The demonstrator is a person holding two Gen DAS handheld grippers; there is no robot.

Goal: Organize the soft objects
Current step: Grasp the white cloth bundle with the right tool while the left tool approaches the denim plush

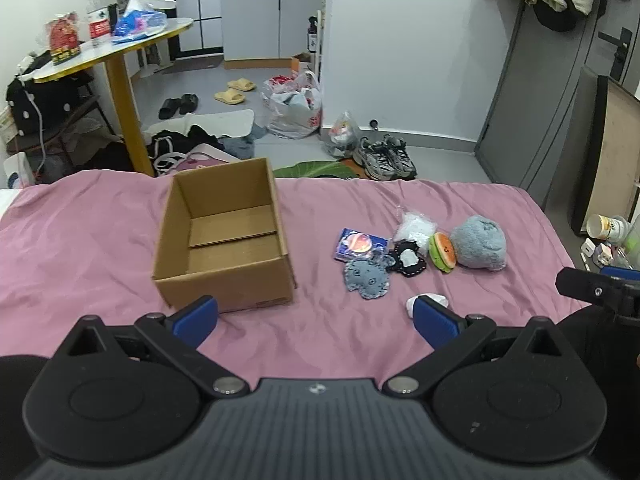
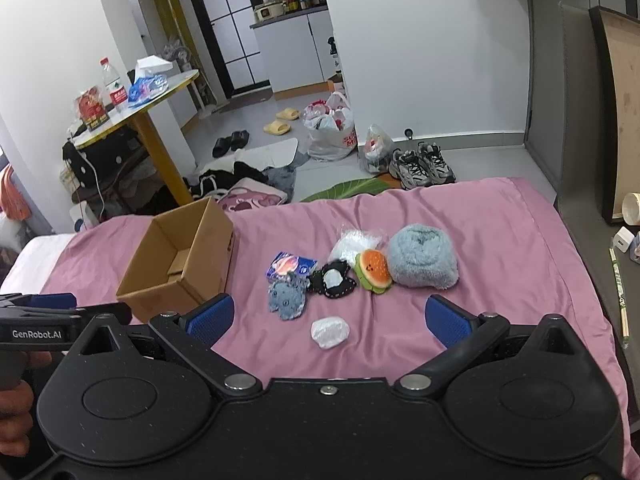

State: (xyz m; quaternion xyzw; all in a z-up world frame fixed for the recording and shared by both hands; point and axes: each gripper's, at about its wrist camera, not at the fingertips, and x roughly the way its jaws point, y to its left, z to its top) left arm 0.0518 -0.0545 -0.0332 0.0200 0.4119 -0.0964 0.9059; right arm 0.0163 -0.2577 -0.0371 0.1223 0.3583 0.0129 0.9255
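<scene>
An open, empty cardboard box (image 1: 224,236) (image 2: 180,264) stands on the pink bed sheet (image 1: 80,248) (image 2: 500,240). To its right lie soft items: a grey fluffy plush (image 1: 478,242) (image 2: 422,258), a burger plush (image 1: 442,252) (image 2: 374,270), a black and white pouch (image 1: 408,258) (image 2: 334,280), a grey felt piece (image 1: 367,278) (image 2: 286,298), a blue packet (image 1: 358,244) (image 2: 290,266), a clear bag (image 1: 414,226) (image 2: 354,244) and a small white bundle (image 1: 428,302) (image 2: 330,332). My left gripper (image 1: 316,318) is open and empty, near the box front. My right gripper (image 2: 330,318) is open and empty above the white bundle.
Beyond the bed's far edge the floor holds clothes, plastic bags (image 2: 330,130), sneakers (image 2: 422,164) and slippers. A yellow-legged table (image 1: 120,48) with a bottle stands at the back left. Boards lean on the right wall (image 1: 608,152).
</scene>
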